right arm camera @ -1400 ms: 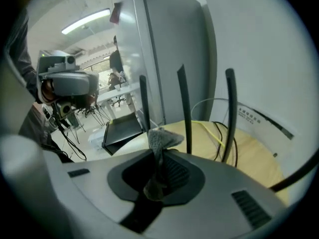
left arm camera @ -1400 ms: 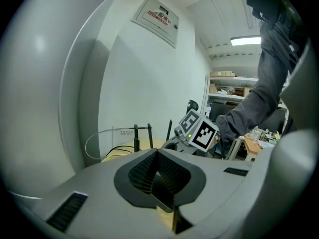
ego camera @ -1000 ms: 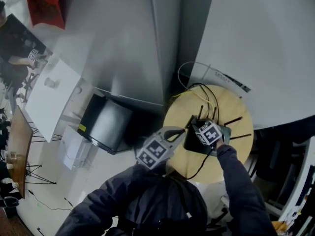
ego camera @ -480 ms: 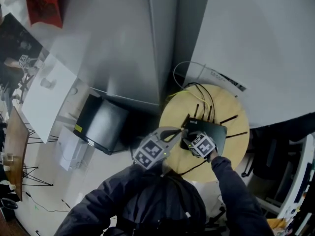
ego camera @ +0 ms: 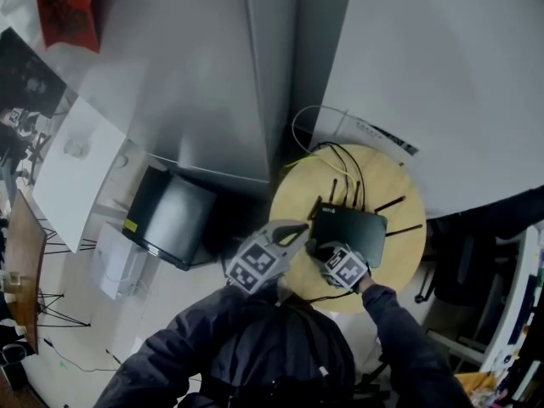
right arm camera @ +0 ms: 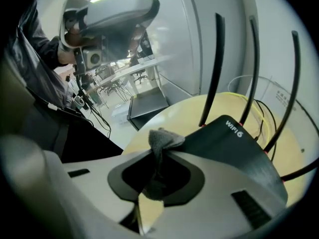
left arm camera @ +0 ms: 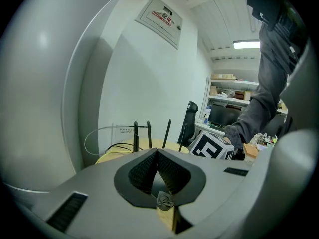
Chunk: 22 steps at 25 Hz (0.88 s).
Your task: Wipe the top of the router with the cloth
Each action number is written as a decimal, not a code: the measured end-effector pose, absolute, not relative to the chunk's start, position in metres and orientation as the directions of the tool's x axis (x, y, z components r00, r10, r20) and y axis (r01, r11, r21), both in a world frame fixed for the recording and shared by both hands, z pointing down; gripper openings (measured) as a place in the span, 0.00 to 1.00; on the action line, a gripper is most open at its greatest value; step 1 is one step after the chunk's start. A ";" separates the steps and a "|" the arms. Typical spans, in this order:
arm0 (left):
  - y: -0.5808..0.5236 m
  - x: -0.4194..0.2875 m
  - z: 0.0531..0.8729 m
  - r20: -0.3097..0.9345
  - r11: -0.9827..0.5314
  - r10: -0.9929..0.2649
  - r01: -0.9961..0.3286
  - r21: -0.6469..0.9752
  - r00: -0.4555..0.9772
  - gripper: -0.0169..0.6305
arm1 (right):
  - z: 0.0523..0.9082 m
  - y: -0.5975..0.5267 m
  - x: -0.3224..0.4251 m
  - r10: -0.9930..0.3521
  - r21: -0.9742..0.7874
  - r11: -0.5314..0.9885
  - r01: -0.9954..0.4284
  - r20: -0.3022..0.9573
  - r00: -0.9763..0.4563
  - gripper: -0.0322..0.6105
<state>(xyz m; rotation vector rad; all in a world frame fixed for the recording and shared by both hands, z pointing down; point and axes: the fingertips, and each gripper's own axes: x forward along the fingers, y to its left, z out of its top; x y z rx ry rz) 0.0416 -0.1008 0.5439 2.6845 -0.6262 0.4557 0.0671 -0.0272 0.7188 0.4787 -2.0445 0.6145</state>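
Since a second ago, the right gripper (ego camera: 327,253) has been drawn from the middle of the router (ego camera: 353,228) back to its near-left corner. Most of the black top, covered before, is now exposed. The left gripper (ego camera: 303,229) is held as before, beside the left edge of the surface (ego camera: 293,195), clear of the router.

The right gripper is clenched on a grey cloth (right arm camera: 167,139). A tuft stands out beyond the tips, over the router's near edge; contact cannot be confirmed. The left gripper is closed with nothing between its pads.

The router is flat, dark and matte, with "WIFI 6" printed in white near one corner. Thin black antennas (right arm camera: 217,68) stand up at its far side, and others are splayed to the right.

The router lies right of centre on the round wooden surface. Bare wood is seen to its left and near side. Black and yellow cables (ego camera: 344,155) are looped at the far edge, against the white wall.
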 end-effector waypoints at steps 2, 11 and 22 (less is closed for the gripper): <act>-0.101 0.042 0.543 0.380 -0.844 -0.361 -0.472 0.256 0.852 0.01 | 0.716 -0.035 0.073 -0.109 -0.213 0.807 -0.551 0.863 -0.494 0.16; -0.103 0.038 0.543 0.393 -0.840 -0.365 -0.480 0.252 0.844 0.01 | 0.716 -0.136 0.137 -0.281 -0.027 0.754 -0.656 0.890 -0.360 0.16; -0.103 0.033 0.541 0.403 -0.836 -0.371 -0.490 0.247 0.837 0.01 | 0.727 -0.125 0.142 -0.201 -0.060 0.805 -0.590 0.908 -0.367 0.16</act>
